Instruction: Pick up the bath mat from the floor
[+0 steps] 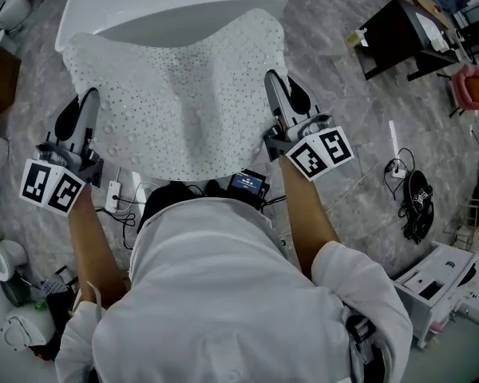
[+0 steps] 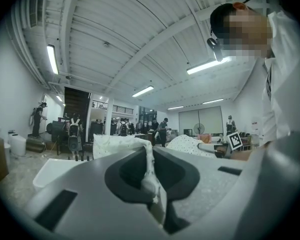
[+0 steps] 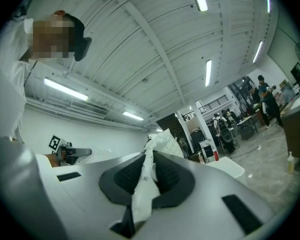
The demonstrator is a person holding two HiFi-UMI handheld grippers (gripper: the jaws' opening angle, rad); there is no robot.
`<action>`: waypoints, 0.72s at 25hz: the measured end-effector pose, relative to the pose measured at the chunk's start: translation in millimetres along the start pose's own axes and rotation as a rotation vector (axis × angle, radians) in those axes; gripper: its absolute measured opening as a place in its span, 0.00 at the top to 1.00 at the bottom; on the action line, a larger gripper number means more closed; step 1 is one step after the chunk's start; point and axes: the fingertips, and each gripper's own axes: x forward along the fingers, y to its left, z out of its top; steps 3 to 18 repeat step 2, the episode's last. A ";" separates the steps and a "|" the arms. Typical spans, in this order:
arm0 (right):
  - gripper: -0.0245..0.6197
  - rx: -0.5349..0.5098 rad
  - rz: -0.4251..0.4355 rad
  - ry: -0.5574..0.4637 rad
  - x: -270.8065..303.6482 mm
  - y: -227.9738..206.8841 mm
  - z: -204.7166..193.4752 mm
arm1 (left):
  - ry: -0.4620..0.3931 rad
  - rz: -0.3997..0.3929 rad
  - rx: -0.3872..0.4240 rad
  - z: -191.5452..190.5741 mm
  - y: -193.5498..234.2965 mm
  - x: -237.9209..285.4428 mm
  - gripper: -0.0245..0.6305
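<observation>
The white dotted bath mat (image 1: 176,94) hangs stretched between my two grippers, off the floor and in front of a white tub (image 1: 168,2). My left gripper (image 1: 90,98) is shut on the mat's left edge. My right gripper (image 1: 271,78) is shut on its right edge. In the left gripper view a fold of the mat (image 2: 150,176) is pinched between the closed jaws of the left gripper (image 2: 149,151). In the right gripper view the mat's fabric (image 3: 141,191) bunches in the closed jaws of the right gripper (image 3: 149,156).
A black table (image 1: 395,30) and a red stool (image 1: 475,86) stand at the right. A power strip with cables (image 1: 395,166), a black object (image 1: 419,206) and a white box (image 1: 435,282) lie on the grey floor. Several people stand far off (image 2: 72,134).
</observation>
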 end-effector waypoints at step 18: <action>0.88 0.002 -0.005 -0.003 3.3 -5.5 2.0 | 0.001 -0.002 0.001 2.3 3.0 6.3 0.92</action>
